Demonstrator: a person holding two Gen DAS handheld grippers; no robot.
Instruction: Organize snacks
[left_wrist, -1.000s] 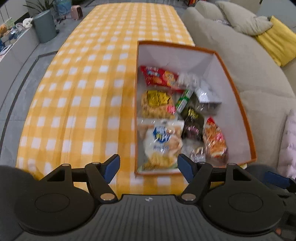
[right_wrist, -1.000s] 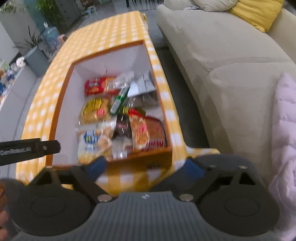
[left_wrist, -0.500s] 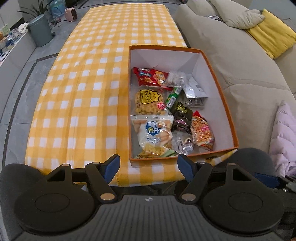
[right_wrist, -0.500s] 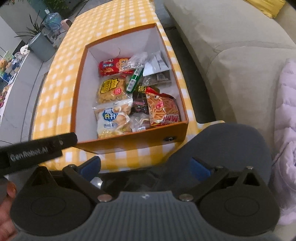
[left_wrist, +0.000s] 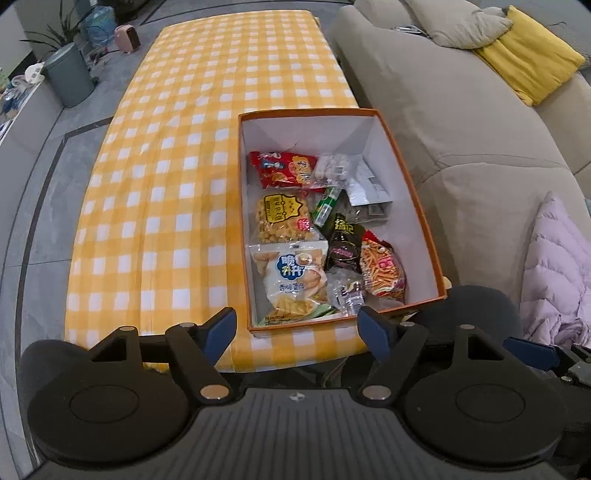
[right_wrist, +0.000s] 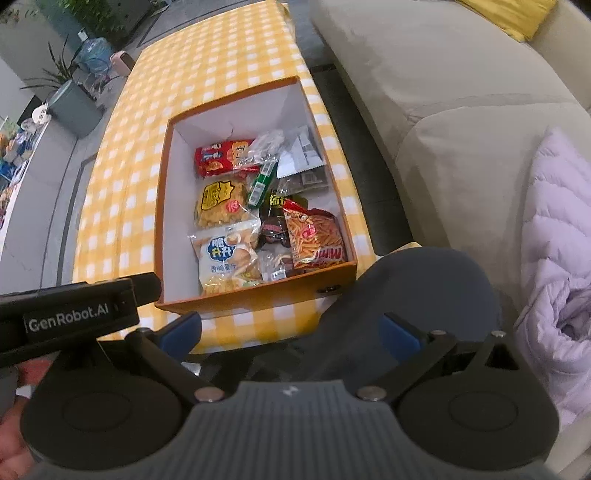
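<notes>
An orange box (left_wrist: 415, 192) with white inside walls stands on the near right part of the yellow checked table (left_wrist: 177, 177). It holds several snack packs: a red pack (left_wrist: 282, 169), a yellow pack (left_wrist: 281, 218), a white-and-blue chip bag (left_wrist: 293, 284) and an orange stick-snack bag (left_wrist: 382, 269). The box also shows in the right wrist view (right_wrist: 258, 291). My left gripper (left_wrist: 297, 328) is open and empty, held back above the table's near edge. My right gripper (right_wrist: 291, 330) is open and empty, off the near right corner.
A beige sofa (left_wrist: 443, 110) with a yellow cushion (left_wrist: 528, 62) runs along the right of the table. A lilac quilted jacket (right_wrist: 554, 240) lies on it. A dark round seat (right_wrist: 406, 291) sits under my right gripper. A grey bin (left_wrist: 70, 74) stands far left.
Both grippers have pulled back and up from the box, so it looks smaller and farther off. Both stay open and empty. The snacks have not moved.
</notes>
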